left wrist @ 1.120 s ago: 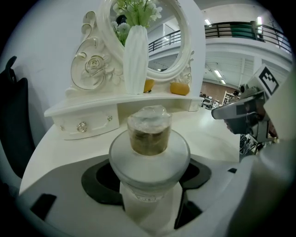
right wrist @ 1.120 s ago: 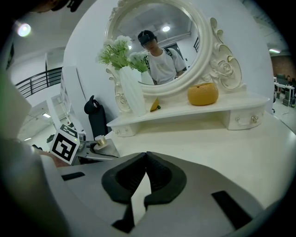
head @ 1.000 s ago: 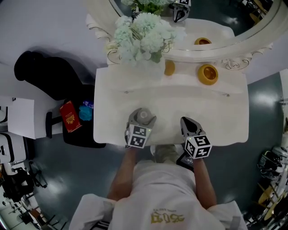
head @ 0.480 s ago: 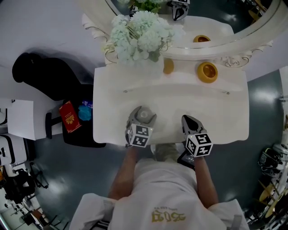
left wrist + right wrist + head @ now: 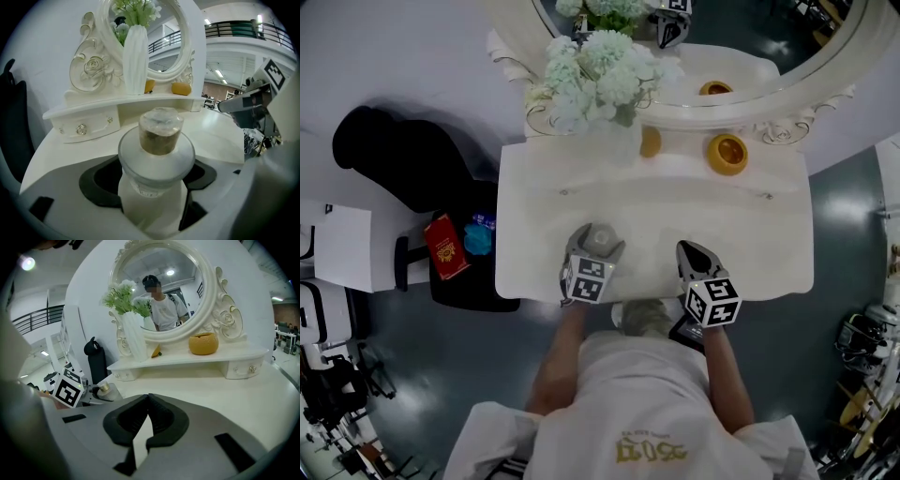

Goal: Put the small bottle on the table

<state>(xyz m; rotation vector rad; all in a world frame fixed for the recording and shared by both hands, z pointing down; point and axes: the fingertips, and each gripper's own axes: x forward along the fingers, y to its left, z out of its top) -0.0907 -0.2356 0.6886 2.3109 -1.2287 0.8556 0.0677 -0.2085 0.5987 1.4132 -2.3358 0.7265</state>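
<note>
The small bottle (image 5: 600, 240), frosted white with a clear stopper, stands upright near the front edge of the white dressing table (image 5: 741, 225). My left gripper (image 5: 599, 244) is around it. In the left gripper view the bottle (image 5: 159, 140) fills the gap between the black pads, and the jaws are opening, with dark gaps showing beside the bottle's body. My right gripper (image 5: 695, 253) hovers over the table front to the right, apart from the bottle. Its jaws meet at the tips (image 5: 146, 401) with nothing between them.
A white vase of pale flowers (image 5: 602, 75), a small orange piece (image 5: 650, 142) and an orange bowl (image 5: 727, 154) stand on the raised shelf below the oval mirror (image 5: 787, 56). On the floor at the left lie a black bag (image 5: 403, 155) and a red box (image 5: 443, 246).
Both grippers stay at the same spots on the table front, the bottle still between the left jaws. Only the head view has shifted slightly.
</note>
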